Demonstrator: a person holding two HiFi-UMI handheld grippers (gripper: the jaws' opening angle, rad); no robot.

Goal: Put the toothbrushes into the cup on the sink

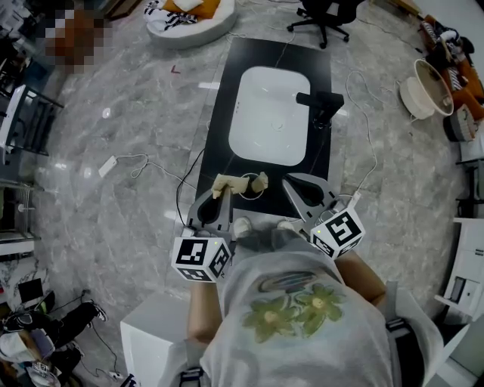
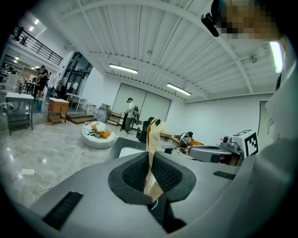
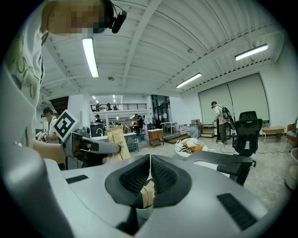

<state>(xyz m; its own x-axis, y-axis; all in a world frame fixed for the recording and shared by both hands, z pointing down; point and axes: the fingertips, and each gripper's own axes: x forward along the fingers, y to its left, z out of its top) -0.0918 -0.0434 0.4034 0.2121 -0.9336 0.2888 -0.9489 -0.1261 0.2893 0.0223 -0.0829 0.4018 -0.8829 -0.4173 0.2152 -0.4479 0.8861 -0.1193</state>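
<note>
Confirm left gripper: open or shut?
Shut on a tan paper packet. In the left gripper view the left gripper has both pads pressed against it, and the packet stands up between them.

The sink (image 1: 268, 113) sits in the tabletop (image 1: 227, 91), with the faucet (image 1: 321, 102) on its right rim. Over the near end, the left tool (image 1: 218, 193) is beside the right tool (image 1: 291, 184) (each of the 2 has a wrapped toothbrush (image 1: 227, 184) between its jaws). A chair (image 1: 325, 15) stands beyond the far end.
</note>
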